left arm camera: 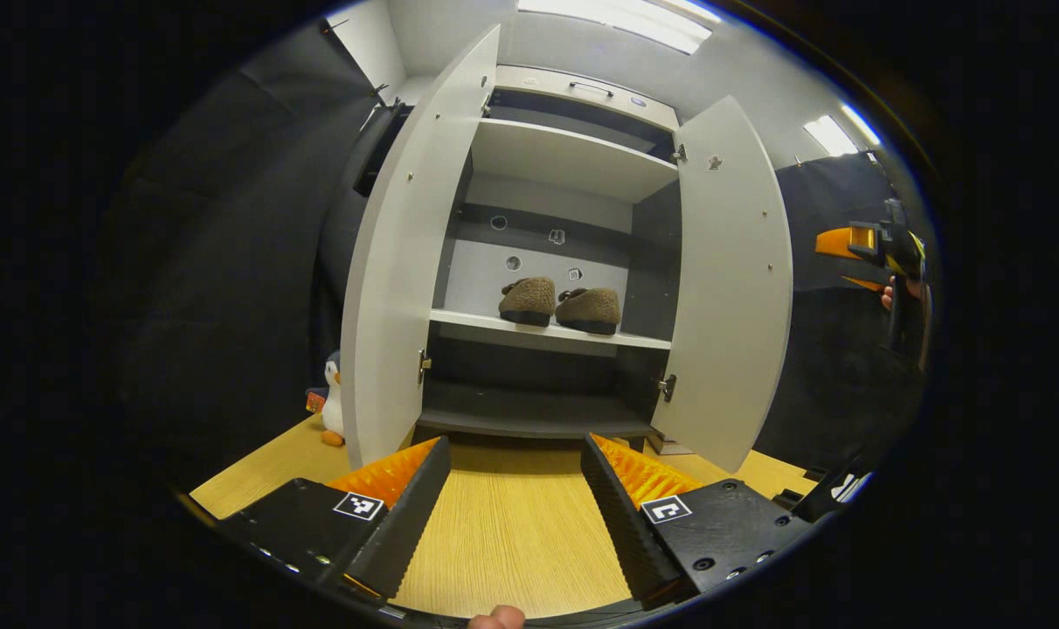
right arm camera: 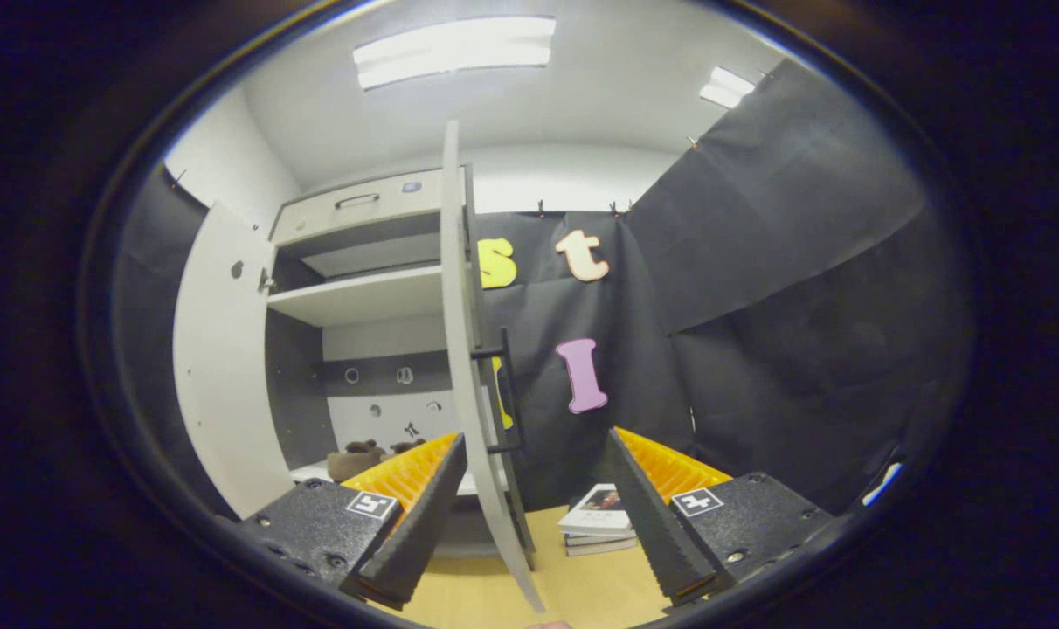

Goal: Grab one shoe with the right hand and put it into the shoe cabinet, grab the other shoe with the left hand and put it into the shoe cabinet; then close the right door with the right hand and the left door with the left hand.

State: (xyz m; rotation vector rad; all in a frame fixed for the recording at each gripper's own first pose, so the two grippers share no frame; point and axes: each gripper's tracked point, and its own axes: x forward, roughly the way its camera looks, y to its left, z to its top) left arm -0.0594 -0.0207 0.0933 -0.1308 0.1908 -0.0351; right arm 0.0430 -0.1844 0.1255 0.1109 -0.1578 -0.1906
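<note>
left gripper view: your left gripper (left arm camera: 516, 489) hangs over the table (left arm camera: 512, 533), fingers spread wide, nothing between them. both shoes (left arm camera: 560, 304) sit side by side on the middle shelf (left arm camera: 468, 321) of the shoe cabinet (left arm camera: 573, 157); fuzzy, soft, light by the look, so that part reads done. left door (left arm camera: 407, 288) and right door (left arm camera: 735, 288) both stand open, swung toward you. the right gripper (left arm camera: 879, 249) hovers out past the right door. a toy penguin (left arm camera: 330, 402) stands beside the left door's foot, outside where it will swing.

right gripper view: your right gripper (right arm camera: 534, 511) has its fingers released, the right door's free edge (right arm camera: 460, 349) standing up between them. stiff flat panel, light on its hinges i'd judge; push the outer face near that edge or by the handle (right arm camera: 505, 393). books (right arm camera: 601, 521) lie on the table just behind the door; open room there.
</note>
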